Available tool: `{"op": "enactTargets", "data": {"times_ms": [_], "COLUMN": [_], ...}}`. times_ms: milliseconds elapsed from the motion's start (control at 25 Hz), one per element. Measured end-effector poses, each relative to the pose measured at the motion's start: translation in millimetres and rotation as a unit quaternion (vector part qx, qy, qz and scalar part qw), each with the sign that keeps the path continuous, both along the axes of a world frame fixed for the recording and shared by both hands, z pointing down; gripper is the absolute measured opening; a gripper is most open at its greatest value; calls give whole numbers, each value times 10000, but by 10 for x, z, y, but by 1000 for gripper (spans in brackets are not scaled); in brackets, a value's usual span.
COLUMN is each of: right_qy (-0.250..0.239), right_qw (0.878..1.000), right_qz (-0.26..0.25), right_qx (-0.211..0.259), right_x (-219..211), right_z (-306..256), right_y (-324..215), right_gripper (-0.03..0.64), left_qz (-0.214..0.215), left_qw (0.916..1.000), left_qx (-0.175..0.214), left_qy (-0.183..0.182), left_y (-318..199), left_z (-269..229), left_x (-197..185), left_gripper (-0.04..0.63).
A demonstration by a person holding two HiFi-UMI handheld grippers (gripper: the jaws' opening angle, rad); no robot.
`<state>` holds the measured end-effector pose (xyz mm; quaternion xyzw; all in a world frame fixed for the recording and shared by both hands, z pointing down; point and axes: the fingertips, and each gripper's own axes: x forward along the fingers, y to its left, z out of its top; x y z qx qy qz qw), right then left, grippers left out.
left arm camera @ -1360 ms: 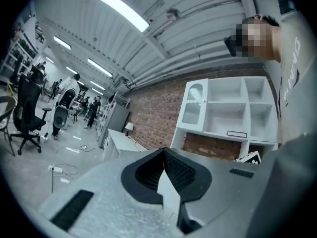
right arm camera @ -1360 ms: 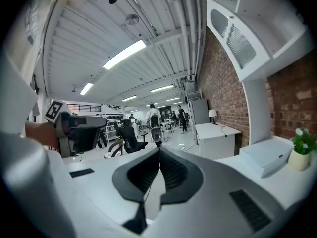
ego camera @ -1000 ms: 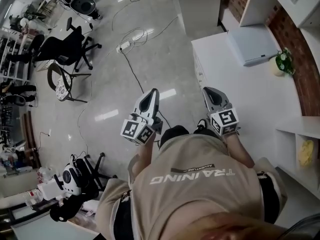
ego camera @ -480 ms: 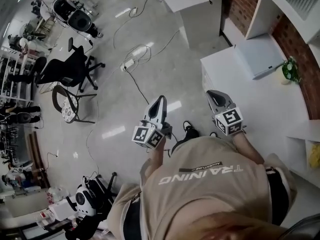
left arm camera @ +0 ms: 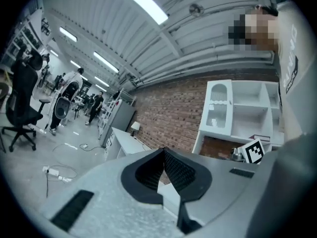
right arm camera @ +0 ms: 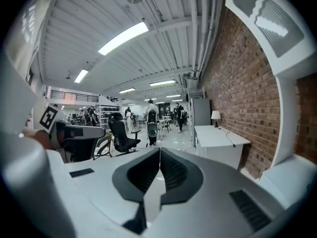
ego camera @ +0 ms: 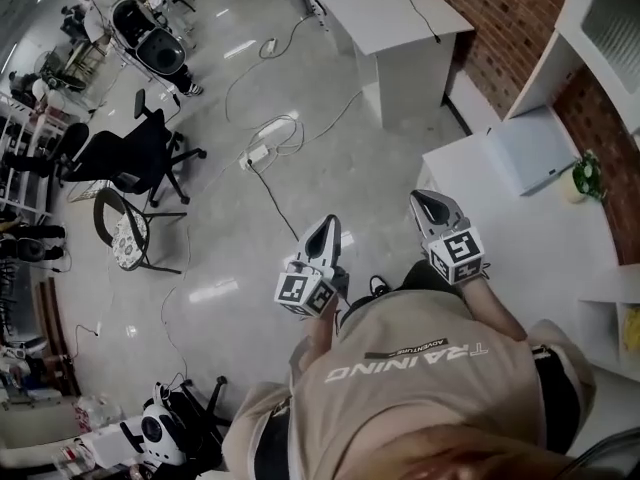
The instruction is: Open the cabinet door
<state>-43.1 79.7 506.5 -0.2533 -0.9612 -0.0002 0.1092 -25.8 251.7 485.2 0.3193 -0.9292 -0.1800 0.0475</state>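
A white low cabinet (ego camera: 520,238) stands along the brick wall at the right of the head view. Above it hangs a white wall unit with a glazed door (left arm camera: 219,108), whose corner also shows in the right gripper view (right arm camera: 267,19). My left gripper (ego camera: 324,226) is held over the grey floor, left of the cabinet, with its jaws shut (left arm camera: 163,150) and nothing between them. My right gripper (ego camera: 422,200) hovers at the cabinet's near left corner, also shut and empty (right arm camera: 159,149). Both point roughly level, and neither touches any door.
A flat white box (ego camera: 530,148) and a small potted plant (ego camera: 587,176) sit on the cabinet top. A white desk (ego camera: 385,13) stands further along the wall. Cables and a power strip (ego camera: 262,128) lie on the floor. Office chairs (ego camera: 140,153) stand at the left.
The person has walked along the floor: the cabinet has slid toward the right edge and the white desk has come into view. Both grippers travelled with the body and stayed shut.
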Motion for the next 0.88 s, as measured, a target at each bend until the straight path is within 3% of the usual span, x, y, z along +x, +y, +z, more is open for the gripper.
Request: {"op": "enactTargets", "data": {"times_ms": [160,360,600,880], "right_qy": [473,288,474,231], "right_qw": [9989,9989,9951,9956], "right_qz": [27,361,864,894], "right_qx": [28,26,13,-168], "right_x": [-46,-369,-747,-1474], "right_z": [293,239,418,272], "right_y": [75,-53,-594,-814], "right_gripper": [14,14,14,14], "left_qz": [189,503,756,1194], "left_qw": [9998,9980,9965,9904], "left_qx": [-81,-226,-334,-698], "left_qy": [78,321,158,-51], "left_y": [85,-75,-533,-953], "left_z": [65,279,117,-108], "left_x": [-102,-497,-1234,-1821], "left_gripper": [8,8,8,8]}}
